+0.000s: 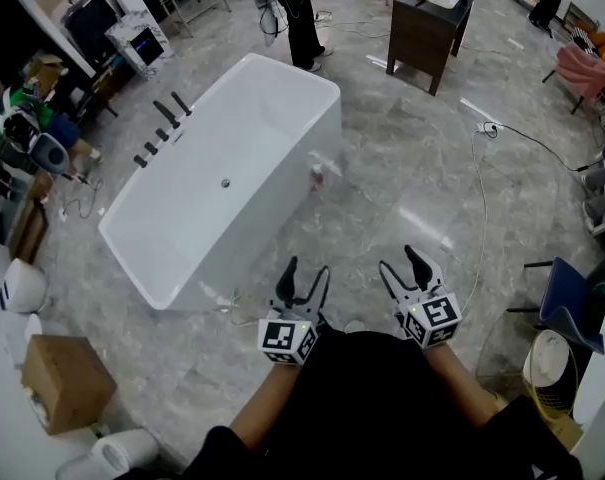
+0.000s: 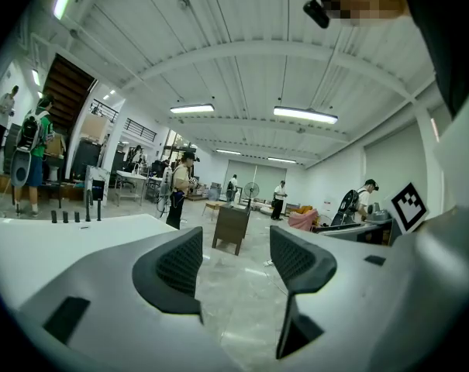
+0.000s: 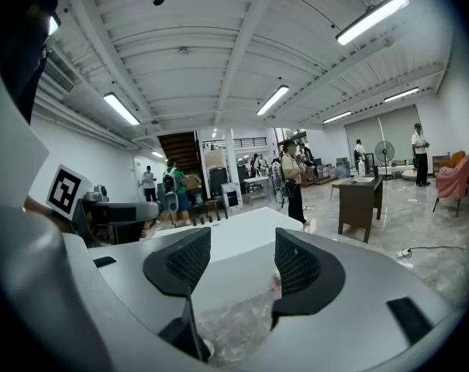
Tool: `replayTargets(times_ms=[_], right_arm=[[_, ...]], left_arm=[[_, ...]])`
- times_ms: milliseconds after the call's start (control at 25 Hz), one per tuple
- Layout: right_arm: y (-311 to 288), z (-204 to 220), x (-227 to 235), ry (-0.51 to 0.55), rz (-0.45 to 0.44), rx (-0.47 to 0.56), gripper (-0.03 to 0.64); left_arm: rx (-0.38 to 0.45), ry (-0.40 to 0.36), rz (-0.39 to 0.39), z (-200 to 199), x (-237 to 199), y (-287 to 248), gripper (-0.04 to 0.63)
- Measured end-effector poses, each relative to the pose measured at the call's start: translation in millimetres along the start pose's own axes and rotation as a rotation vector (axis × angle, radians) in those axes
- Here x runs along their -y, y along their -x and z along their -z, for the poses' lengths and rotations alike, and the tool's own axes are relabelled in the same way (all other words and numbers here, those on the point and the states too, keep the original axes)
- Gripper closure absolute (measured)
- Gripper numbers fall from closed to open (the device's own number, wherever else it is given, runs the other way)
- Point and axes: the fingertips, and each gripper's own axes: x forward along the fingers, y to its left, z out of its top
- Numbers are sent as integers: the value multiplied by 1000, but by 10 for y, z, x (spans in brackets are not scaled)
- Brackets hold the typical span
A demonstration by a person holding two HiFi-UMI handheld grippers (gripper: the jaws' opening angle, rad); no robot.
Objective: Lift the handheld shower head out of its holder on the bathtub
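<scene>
A white freestanding bathtub (image 1: 282, 83) stands on the grey marble floor ahead and to the left of me. A row of black fittings (image 1: 162, 128) rises from its far left rim; I cannot tell which one is the handheld shower head. My left gripper (image 1: 302, 280) and right gripper (image 1: 410, 268) hover near my body, well short of the tub, both open with nothing between their jaws. The left gripper view has the tub (image 2: 56, 235) and the fittings (image 2: 75, 215) at its left, beside the gripper (image 2: 236, 266). Straight past the right gripper (image 3: 242, 266) lies the tub (image 3: 242, 235).
A dark wooden cabinet (image 1: 427, 28) stands beyond the tub, and a person (image 1: 300, 18) stands at its far end. A white cable (image 1: 482, 198) runs over the floor on the right, near a blue chair (image 1: 572, 298). A cardboard box (image 1: 67, 380) sits at the lower left.
</scene>
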Motion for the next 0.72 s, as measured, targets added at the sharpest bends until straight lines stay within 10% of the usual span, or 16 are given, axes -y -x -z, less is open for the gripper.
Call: replayTargets(times_ms=[720], right_arm=[[-993,-64,101,-65,-22,-69,390]], left_arm=[[-36,24,40,-8,-697,-824,345]])
